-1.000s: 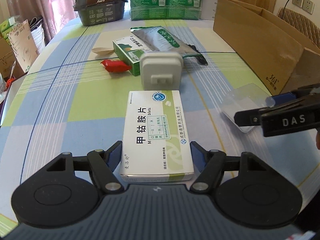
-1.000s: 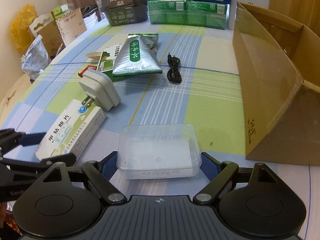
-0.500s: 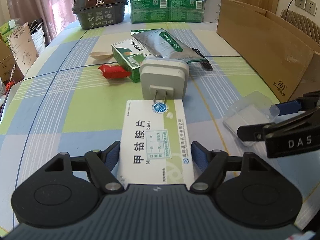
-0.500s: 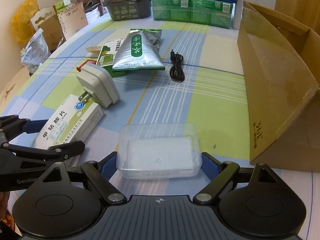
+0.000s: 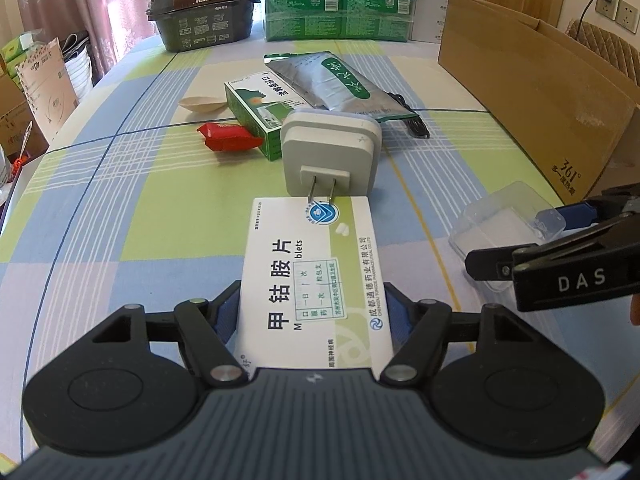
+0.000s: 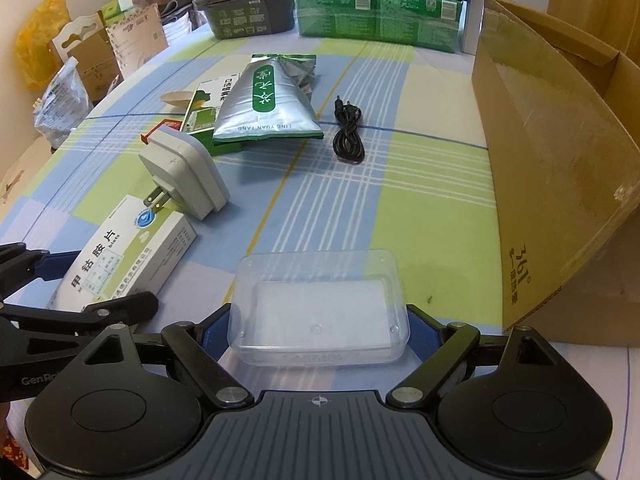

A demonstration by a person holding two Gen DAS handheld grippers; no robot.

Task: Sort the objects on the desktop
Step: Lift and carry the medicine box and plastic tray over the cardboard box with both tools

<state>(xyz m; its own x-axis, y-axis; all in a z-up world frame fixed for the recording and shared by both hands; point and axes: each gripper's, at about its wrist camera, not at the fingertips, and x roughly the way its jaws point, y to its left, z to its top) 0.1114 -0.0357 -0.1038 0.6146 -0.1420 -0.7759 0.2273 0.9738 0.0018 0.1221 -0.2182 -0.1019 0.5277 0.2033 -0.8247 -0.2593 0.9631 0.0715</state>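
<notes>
Two grippers, two objects, one box waiting on the right.
On your left, the left gripper (image 5: 312, 316) is closing its jaws on the pill box (image 5: 312, 280), which lies flat on the cloth with its far end touching the plug (image 5: 330, 156); squeeze squarely and lift straight so the prongs don't snag. On your right, the right gripper (image 6: 318, 332) brackets the clear tray (image 6: 318, 308), pads at its sides; whether they press yet, you can't tell. Grip gently, that thin plastic may flex, then carry towards the carton (image 6: 552, 184).
</notes>
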